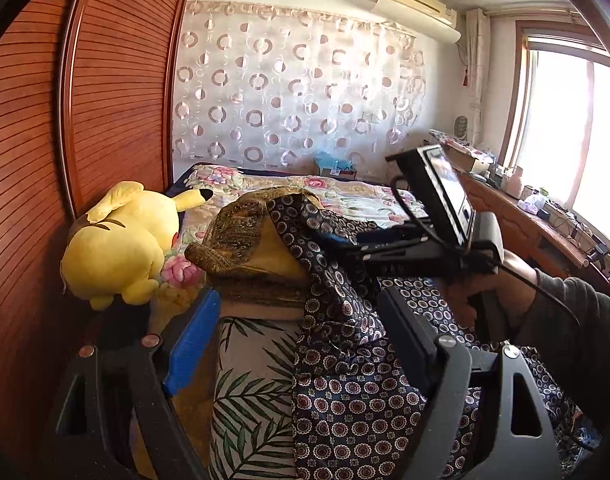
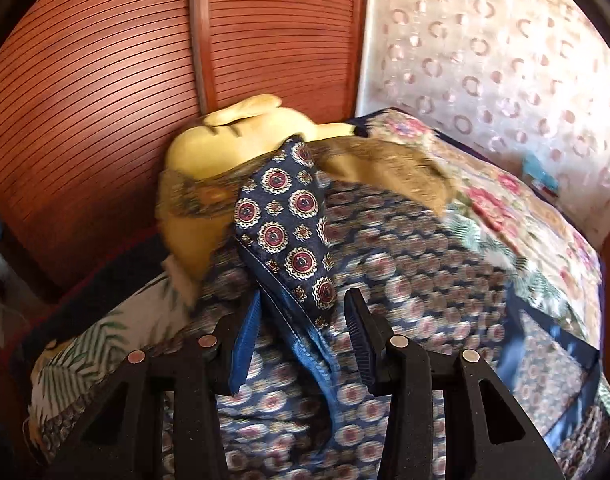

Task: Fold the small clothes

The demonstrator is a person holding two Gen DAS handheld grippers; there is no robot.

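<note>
A navy garment with red-and-cream medallions (image 1: 345, 380) lies on the bed, one edge lifted. My left gripper (image 1: 297, 336) is open and empty just above it, blue pad on the left finger (image 1: 193, 344). In the left wrist view my right gripper (image 1: 365, 254) holds the lifted edge up. In the right wrist view the right gripper (image 2: 301, 320) has a sharp fold of the navy cloth (image 2: 293, 220) standing between its jaws, which stand apart, the cloth against the blue pad (image 2: 245, 344). The rest of the garment below is blurred. A yellow-brown paisley garment (image 1: 245, 248) lies behind.
A yellow plush toy (image 1: 121, 244) sits at the bed's left against the wooden slatted wardrobe (image 1: 105, 100). A leaf-print cloth (image 1: 249, 400) lies under the garments. A floral bedspread (image 1: 345, 196) covers the far bed. A cluttered desk (image 1: 545, 220) runs under the window at right.
</note>
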